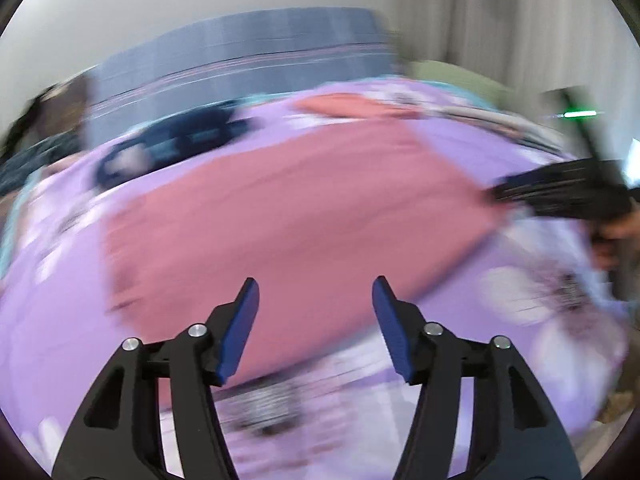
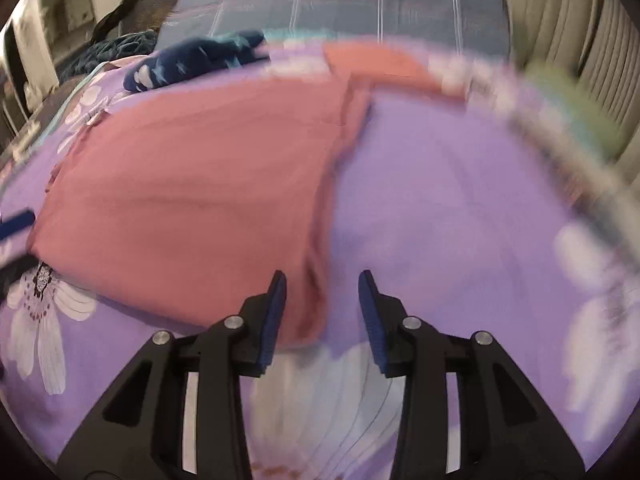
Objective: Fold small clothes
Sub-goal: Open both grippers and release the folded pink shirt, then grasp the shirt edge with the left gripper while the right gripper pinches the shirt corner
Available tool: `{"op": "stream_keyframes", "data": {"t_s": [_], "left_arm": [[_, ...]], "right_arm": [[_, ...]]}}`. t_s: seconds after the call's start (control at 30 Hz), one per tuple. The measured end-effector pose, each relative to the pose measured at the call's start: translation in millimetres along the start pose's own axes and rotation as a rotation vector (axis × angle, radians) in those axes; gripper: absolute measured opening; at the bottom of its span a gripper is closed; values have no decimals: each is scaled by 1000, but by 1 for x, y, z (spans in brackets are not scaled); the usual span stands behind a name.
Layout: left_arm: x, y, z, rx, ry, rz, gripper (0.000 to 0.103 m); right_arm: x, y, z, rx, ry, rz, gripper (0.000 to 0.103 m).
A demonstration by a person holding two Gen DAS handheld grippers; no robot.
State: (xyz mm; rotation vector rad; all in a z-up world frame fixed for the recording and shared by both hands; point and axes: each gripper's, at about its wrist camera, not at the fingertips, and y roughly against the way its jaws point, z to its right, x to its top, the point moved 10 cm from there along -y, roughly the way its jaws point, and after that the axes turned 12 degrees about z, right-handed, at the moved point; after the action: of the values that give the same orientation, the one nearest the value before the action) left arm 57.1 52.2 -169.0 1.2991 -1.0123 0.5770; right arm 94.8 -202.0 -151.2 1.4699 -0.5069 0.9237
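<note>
Hovering empty and parted, the left gripper [image 1: 316, 300] and right gripper [image 2: 322, 296] look between folds (frames blurred), needing fresh holds on the pink garment's [image 1: 280, 208] near edge.

one pink garment [image 2: 192, 184], one navy garment [image 2: 192, 60], one purple floral sheet [image 2: 460, 220], two grippers [image 1: 316, 320] [image 2: 322, 312]
</note>
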Motion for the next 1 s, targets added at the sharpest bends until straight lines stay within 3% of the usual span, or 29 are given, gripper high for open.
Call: {"op": "stream_keyframes", "data": {"t_s": [0.07, 0.13, 0.17, 0.23, 0.3, 0.43, 0.5, 0.6, 0.7, 0.77, 0.8, 1.0], "left_arm": [[-13, 9, -64, 113, 87, -12, 60], [-19, 15, -115, 175, 178, -5, 59], [-18, 14, -127, 181, 206, 0, 56], [-20, 10, -157, 169, 273, -6, 22], [-22, 6, -176, 154, 316, -21, 17], [-14, -20, -218, 94, 458, -14, 17], [-4, -40, -224, 43, 489, -9, 17], [4, -76, -224, -45, 523, -34, 30], [5, -112, -224, -110, 566, -74, 30], [7, -129, -221, -153, 587, -77, 21], [9, -133, -220, -176, 594, -72, 4], [16, -143, -222, -212, 605, -43, 4]], "right_arm": [[21, 23, -35, 54, 89, 84, 45], [35, 41, -88, 169, 176, 136, 48], [35, 46, -112, 226, 212, 141, 48], [33, 49, -167, 337, 312, 149, 49], [27, 45, -215, 390, 406, 153, 49], [10, 30, -279, 446, 496, 118, 49], [2, 27, -303, 466, 542, 114, 49], [-16, 20, -321, 480, 581, 92, 49], [-22, 12, -329, 456, 609, 88, 49], [-24, 8, -331, 420, 648, 113, 52], [-25, 8, -333, 408, 667, 122, 52], [-32, 1, -347, 364, 787, 179, 55]]}}
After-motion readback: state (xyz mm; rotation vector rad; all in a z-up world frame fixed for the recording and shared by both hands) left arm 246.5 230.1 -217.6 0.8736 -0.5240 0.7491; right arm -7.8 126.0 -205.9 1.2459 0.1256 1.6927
